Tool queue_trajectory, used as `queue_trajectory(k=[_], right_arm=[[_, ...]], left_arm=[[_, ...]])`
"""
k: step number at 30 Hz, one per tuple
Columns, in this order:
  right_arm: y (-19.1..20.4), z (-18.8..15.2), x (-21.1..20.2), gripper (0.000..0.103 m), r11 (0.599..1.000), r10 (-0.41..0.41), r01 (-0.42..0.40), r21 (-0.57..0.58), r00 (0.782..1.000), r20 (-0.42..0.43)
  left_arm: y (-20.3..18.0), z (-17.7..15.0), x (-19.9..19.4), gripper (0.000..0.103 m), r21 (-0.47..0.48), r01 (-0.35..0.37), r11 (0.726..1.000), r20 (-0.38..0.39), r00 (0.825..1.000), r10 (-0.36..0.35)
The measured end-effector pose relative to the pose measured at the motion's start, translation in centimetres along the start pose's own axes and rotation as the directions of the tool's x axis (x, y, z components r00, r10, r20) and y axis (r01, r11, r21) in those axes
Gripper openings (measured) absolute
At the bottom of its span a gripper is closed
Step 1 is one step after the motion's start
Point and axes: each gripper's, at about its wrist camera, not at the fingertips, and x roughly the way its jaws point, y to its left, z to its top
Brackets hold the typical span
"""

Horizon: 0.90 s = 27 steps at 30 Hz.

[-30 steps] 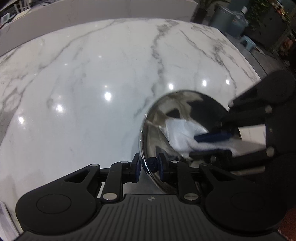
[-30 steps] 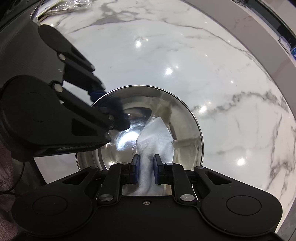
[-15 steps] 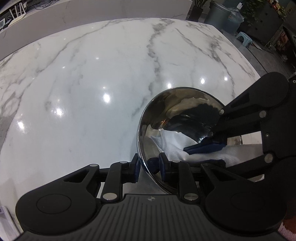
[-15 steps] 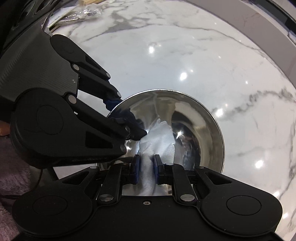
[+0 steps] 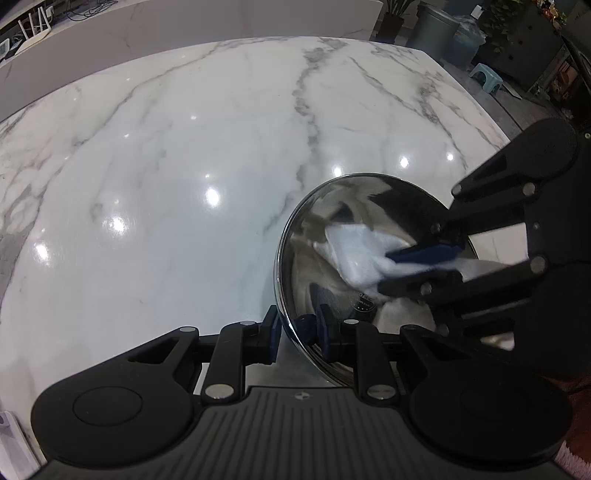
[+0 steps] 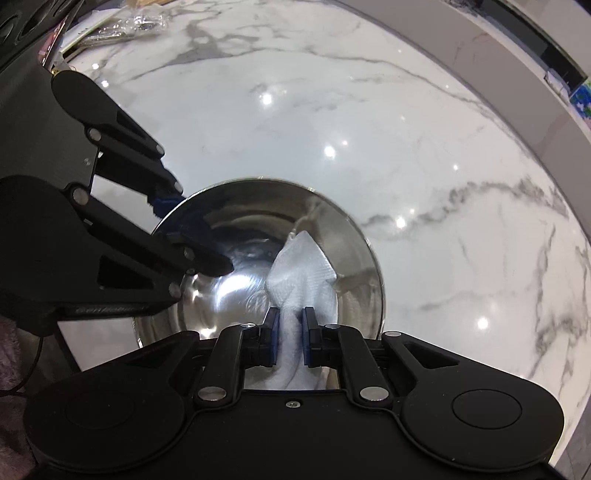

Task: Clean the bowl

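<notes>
A shiny steel bowl (image 5: pixel 325 221) (image 6: pixel 332 221) sits tilted on the white marble table (image 5: pixel 166 184). My left gripper (image 5: pixel 295 328) is shut on the bowl's near rim, one pad outside and one inside; the right wrist view shows it (image 6: pixel 166 206) clamped on the rim from the left. My right gripper (image 6: pixel 289 330) is shut on a white cloth (image 6: pixel 301 273), whose free end presses against the inside of the bowl. Seen from the left wrist, the right gripper (image 5: pixel 417 266) reaches into the bowl from the right with the cloth (image 5: pixel 354 251) bunched beyond its blue pads.
The marble table (image 6: pixel 406 166) spreads wide beyond the bowl. Clear plastic wrapping (image 6: pixel 122 27) lies at its far left corner. Off the table's far right edge stand a grey bin (image 5: pixel 436 29), a small stool (image 5: pixel 487 75) and potted plants (image 5: pixel 513 22).
My right gripper has swept the cloth across the bowl's inside, from near the left gripper toward the far wall. The left gripper keeps its hold on the rim.
</notes>
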Motion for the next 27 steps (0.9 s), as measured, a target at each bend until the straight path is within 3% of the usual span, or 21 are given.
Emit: queue_trajectory(k=[3,5,7,10,14,19,23,27], right_arm=[[0.3,0.4,0.0,0.012,0.997,0.076,-0.076,0.013,0.997,-0.006],[1.7,-1.5,-2.1,0.012,0.992,0.124,-0.124,0.025,0.992,0.009],[3.5,1.5,2.1,0.013,0.988,0.151,-0.151,0.032,0.988,0.027],[3.4,1.5,2.2,0.012,0.983,0.170,-0.174,0.058,0.983,0.062],[3.4,1.3,2.3,0.008,0.988,0.136,-0.141,0.060,0.987,0.090],[3.0,3.4,4.1,0.008,0.999,0.018,-0.021,0.036,0.997,0.073],[2.1,3.2,3.6,0.007,0.999,-0.030,0.028,0.038,0.998,0.056],[2.2,1.9,1.5,0.008,0.996,-0.082,0.078,0.040,0.993,0.090]], left_arm=[[-0.1,0.0,0.0,0.019,0.004,-0.006,1.000,0.001,1.000,0.006],[-0.2,0.0,0.0,0.019,0.006,-0.009,1.000,0.002,1.000,0.009],[-0.3,0.0,0.0,0.019,0.009,-0.012,1.000,0.003,1.000,0.012],[-0.2,0.0,-0.1,0.019,0.007,-0.019,1.000,0.009,1.000,0.019],[0.0,0.0,-0.2,0.019,-0.001,-0.019,1.000,0.013,1.000,0.019],[-0.1,-0.1,-0.2,0.019,0.003,-0.012,1.000,0.008,1.000,0.012],[-0.1,0.0,-0.2,0.019,0.002,-0.013,1.000,0.008,1.000,0.013],[-0.3,0.0,-0.2,0.019,0.005,-0.018,1.000,0.008,1.000,0.018]])
